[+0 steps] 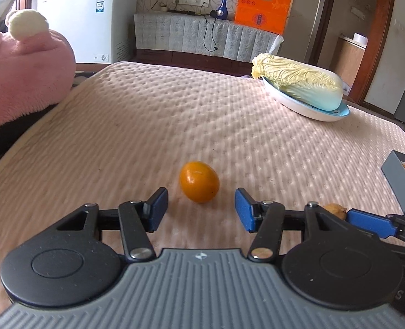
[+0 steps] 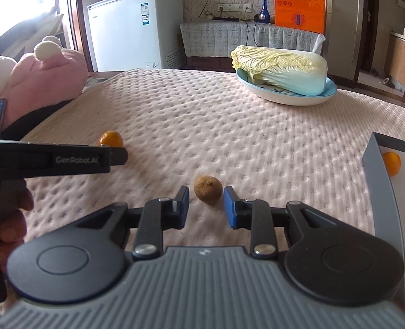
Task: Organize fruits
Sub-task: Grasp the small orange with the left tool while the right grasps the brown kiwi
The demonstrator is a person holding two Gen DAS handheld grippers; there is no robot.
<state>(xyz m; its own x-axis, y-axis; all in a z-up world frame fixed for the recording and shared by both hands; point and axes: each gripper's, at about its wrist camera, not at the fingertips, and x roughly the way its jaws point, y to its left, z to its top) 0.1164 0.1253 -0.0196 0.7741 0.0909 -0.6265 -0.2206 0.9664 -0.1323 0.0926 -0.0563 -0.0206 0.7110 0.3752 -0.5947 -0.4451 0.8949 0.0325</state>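
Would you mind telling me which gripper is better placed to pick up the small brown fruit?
The right gripper: the brown fruit lies between its open fingertips. The left gripper is lined up on the orange fruit instead.

Soft daylight enters from a blown-out window (image 2: 24, 8) far left of both claws, shadows fall faint, and fisheye bending blurs the edges while centres stay sharp.

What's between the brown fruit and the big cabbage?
Nothing but bare pink bedcover. In the right wrist view, the stretch from the brown fruit up to the cabbage on its plate holds no other thing.
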